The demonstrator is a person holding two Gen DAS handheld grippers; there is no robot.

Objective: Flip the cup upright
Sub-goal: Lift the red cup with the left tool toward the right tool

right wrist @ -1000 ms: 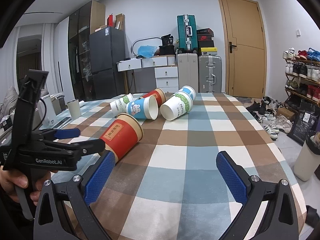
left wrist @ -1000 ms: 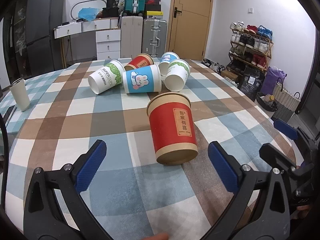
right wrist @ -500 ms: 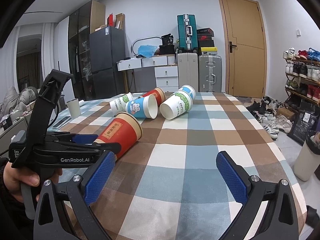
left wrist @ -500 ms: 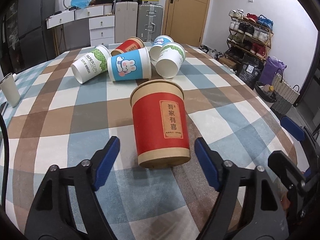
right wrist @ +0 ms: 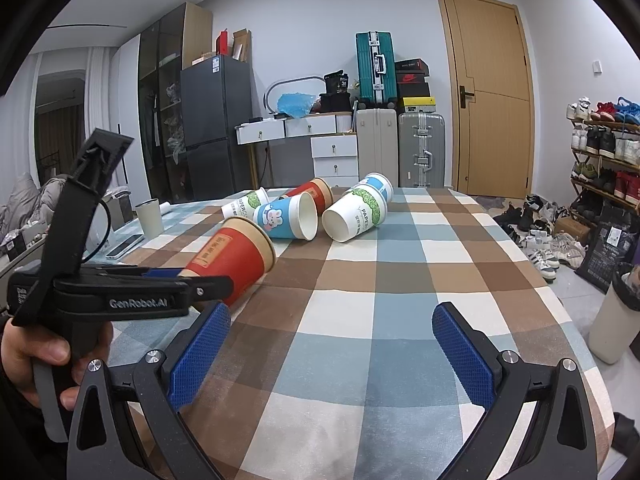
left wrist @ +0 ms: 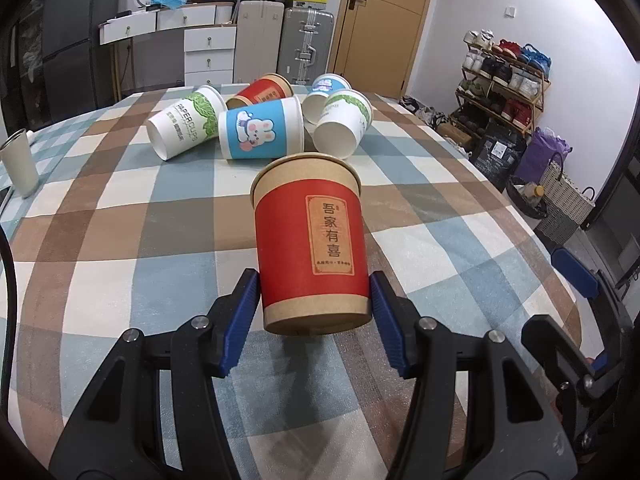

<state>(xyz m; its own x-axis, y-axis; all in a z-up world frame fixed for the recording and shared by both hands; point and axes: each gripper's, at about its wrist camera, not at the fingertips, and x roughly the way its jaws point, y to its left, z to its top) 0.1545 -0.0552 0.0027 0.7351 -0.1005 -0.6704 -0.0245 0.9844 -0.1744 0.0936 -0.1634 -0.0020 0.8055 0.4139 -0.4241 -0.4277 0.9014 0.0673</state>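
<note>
We have the left gripper (left wrist: 314, 312) clenched on the red cup (left wrist: 310, 236), its blue pads (left wrist: 240, 320) pressed against both sides of the cup near its base. The cup lies tilted, base toward us and rim pointing away; from the right wrist view its mouth end is raised above the checked tablecloth (right wrist: 400, 280). Our right gripper (right wrist: 326, 356) is released, jaws spread wide with nothing between them, hovering over the near part of the table, to the right of the held cup. Farther off lie five more cups on their sides in a cluster, among them a blue rabbit cup (left wrist: 260, 132) and a white cup with green leaves (left wrist: 344, 124). A pale tumbler (left wrist: 18, 162) stands upright at the far left edge
</note>
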